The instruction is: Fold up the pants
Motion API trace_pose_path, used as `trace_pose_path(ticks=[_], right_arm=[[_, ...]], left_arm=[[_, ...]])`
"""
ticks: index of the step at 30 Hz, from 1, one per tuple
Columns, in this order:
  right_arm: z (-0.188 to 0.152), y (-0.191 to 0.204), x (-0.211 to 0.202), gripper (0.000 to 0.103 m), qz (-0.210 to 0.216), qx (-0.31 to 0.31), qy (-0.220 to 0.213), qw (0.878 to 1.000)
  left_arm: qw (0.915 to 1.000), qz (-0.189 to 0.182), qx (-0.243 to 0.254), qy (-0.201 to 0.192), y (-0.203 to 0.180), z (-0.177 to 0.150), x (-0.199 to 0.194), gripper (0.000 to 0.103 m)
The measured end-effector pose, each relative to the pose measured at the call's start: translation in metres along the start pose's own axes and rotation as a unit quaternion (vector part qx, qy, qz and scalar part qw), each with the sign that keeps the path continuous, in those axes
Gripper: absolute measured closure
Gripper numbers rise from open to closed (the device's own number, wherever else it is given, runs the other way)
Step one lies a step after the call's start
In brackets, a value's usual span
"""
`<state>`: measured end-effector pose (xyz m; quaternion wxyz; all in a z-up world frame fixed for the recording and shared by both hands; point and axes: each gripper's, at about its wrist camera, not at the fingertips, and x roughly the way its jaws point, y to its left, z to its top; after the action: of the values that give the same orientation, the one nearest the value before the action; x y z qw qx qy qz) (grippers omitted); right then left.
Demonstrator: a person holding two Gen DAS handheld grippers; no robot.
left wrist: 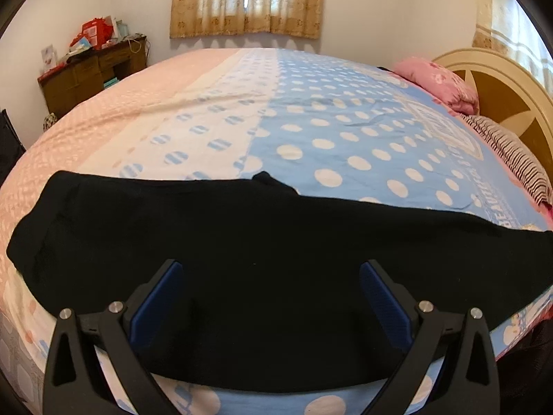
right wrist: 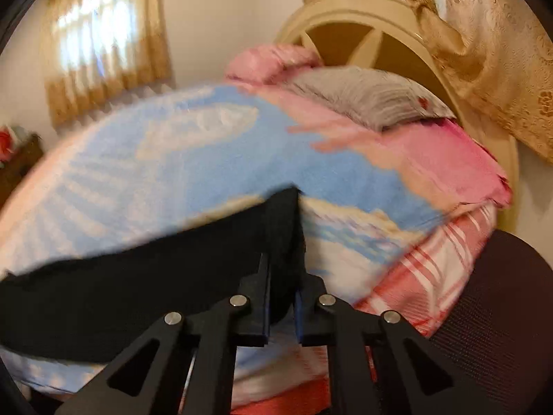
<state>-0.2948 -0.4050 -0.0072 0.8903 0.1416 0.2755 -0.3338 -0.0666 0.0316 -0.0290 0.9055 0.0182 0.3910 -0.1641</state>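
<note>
Black pants [left wrist: 242, 259] were laid in a long band across the near edge of the bed [left wrist: 345, 131], directly beneath and ahead of the left gripper [left wrist: 269, 269]. That gripper was held wide open above the cloth, and nothing was caught between its blue pads [left wrist: 383, 297]. The waist end was seen off to the gripper's left, over the pink part of the sheet, and the legs were stretched away to its right. In the right wrist view, which was blurred, the right gripper [right wrist: 283, 228] was closed on the pants [right wrist: 138, 276]: a fold of the black fabric was pinched between the two fingers and stood up past the tips, while the rest trailed away to the gripper's left across the blue sheet [right wrist: 172, 159]. Beyond this gripper a grey pillow [right wrist: 363, 97] and pink bedding [right wrist: 432, 152] were set against the headboard [right wrist: 352, 10]. A dark mesh chair [right wrist: 501, 294] was seen just to its right. Far ahead of the left gripper, a curtained window [left wrist: 247, 0] and, to the left, a cluttered wooden desk [left wrist: 93, 69] were visible.
</note>
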Motion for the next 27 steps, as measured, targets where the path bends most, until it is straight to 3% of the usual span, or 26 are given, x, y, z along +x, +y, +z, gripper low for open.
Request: trace_pose_path(ticks=[3, 6, 11, 14, 20, 26, 27], right_arm=[[0.009, 0.057, -0.024, 0.093, 0.067, -0.056, -0.021, 0.996], [0.004, 0.121, -0.038, 0.093, 0.134, -0.115, -0.031, 0.984], [-0.039, 0.228, -0.037, 0.093, 0.234, -0.199, -0.026, 0.951], [-0.080, 0.284, -0.029, 0.093, 0.265, -0.254, -0.022, 0.930], [-0.153, 0.348, -0.017, 0.093, 0.250, -0.360, -0.050, 0.898], [-0.167, 0.358, -0.002, 0.085, 0.235, -0.371, -0.037, 0.898], [-0.168, 0.361, -0.003, 0.077, 0.237, -0.376, -0.037, 0.895]], left_arm=[[0.9999, 0.011, 0.003, -0.012, 0.006, 0.001, -0.005, 0.000], [0.9996, 0.022, -0.003, -0.019, 0.017, 0.003, -0.008, 0.000], [0.9991, 0.024, -0.031, -0.016, 0.034, 0.005, -0.007, 0.000], [0.9989, 0.022, -0.040, -0.010, 0.040, 0.002, -0.006, 0.000], [0.9989, 0.033, -0.033, -0.006, 0.048, -0.002, -0.004, 0.000], [0.9987, 0.040, -0.031, 0.003, 0.057, -0.006, 0.001, 0.000], [0.9987, 0.041, -0.031, 0.006, 0.057, -0.007, 0.003, 0.000]])
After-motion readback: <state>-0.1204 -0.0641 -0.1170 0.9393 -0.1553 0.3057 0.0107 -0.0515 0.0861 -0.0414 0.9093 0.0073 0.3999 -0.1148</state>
